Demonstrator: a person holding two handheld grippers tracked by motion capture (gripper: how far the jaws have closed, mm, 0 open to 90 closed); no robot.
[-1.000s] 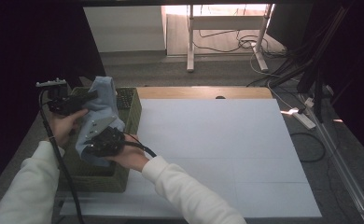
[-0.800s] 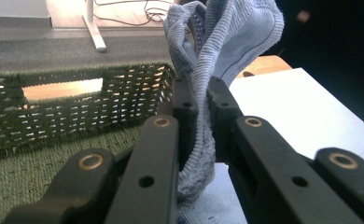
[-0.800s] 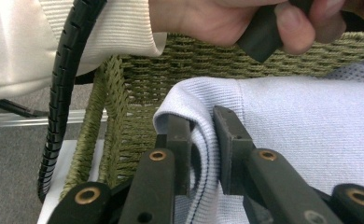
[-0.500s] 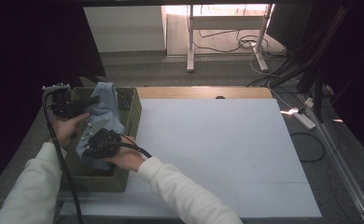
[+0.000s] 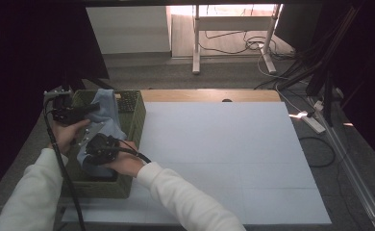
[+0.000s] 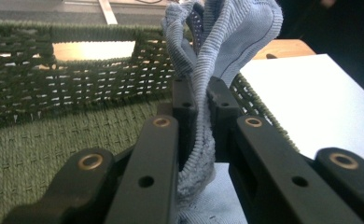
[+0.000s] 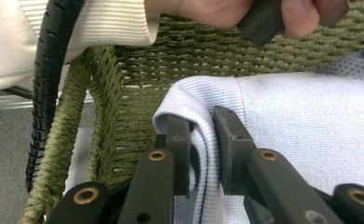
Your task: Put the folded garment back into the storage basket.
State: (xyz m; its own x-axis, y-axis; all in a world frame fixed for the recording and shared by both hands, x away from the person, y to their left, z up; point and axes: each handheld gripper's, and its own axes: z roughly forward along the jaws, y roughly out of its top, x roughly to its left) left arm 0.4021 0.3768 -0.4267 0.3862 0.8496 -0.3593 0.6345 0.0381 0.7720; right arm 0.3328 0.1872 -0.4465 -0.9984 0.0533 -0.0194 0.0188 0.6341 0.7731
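A pale blue knitted garment [image 5: 104,122] hangs down into a green woven basket [image 5: 132,118] at the table's left edge. My left gripper [image 5: 92,109] is shut on the garment's upper fold [image 6: 227,42], with cloth pinched between its black fingers [image 6: 185,100]. Lower and nearer, my right gripper [image 5: 92,149] is shut on a ribbed hem of the same garment [image 7: 201,140], inside the basket near its front wall. The person's left hand [image 7: 245,14] appears at the top of the right gripper view, above the basket's woven wall [image 7: 138,70].
A white sheet [image 5: 224,159] covers most of the wooden table [image 5: 209,95] to the basket's right. Black cables [image 5: 60,163] trail from both grippers over the white sleeves. Beyond the table stand a desk frame [image 5: 233,33], loose cords and a power strip [image 5: 315,122] on the floor.
Both grippers have sunk with the garment, lowering it further into the basket. The cloth now sits lower and more bunched than a second ago.
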